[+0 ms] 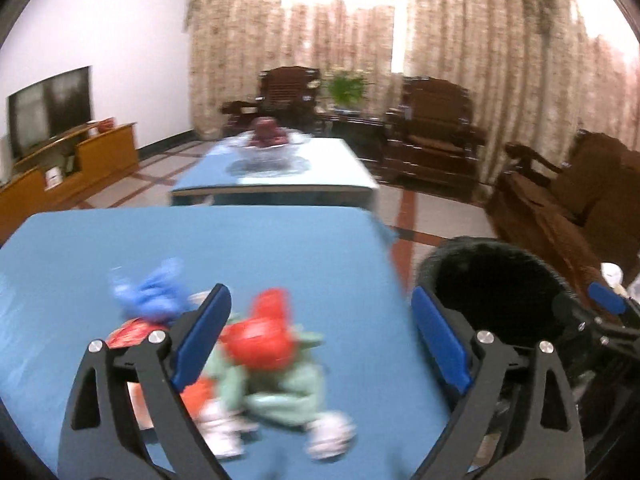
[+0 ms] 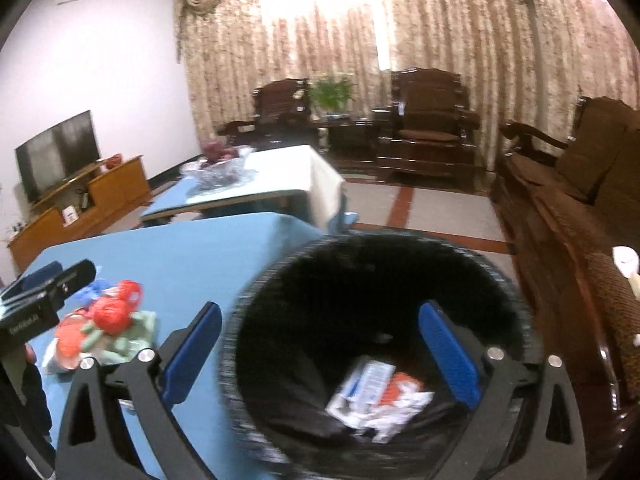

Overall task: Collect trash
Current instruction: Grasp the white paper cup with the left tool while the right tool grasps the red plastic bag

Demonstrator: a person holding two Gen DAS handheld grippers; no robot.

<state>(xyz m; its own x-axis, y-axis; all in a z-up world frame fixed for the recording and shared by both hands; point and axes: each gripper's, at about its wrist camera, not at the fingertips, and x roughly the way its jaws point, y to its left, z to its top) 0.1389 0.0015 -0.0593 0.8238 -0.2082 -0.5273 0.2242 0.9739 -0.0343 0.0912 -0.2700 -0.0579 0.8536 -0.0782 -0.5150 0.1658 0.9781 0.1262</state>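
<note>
A heap of trash (image 1: 260,360) lies on the blue table (image 1: 200,240): red, pale green, blue and white wrappers. My left gripper (image 1: 320,344) is open above the heap, its left finger beside the red and blue pieces. The heap also shows in the right wrist view (image 2: 108,332), with the left gripper's body at the far left. A black bin (image 2: 380,320) stands at the table's right edge and holds white and red wrappers (image 2: 380,396). My right gripper (image 2: 320,352) is open and empty over the bin's mouth. The bin also shows in the left wrist view (image 1: 492,280).
A second table (image 1: 280,172) with a glass fruit bowl (image 1: 268,148) stands behind. Dark wooden armchairs (image 1: 432,132) and a sofa (image 2: 580,200) line the back and right. A TV (image 1: 48,108) on a wooden cabinet is at left.
</note>
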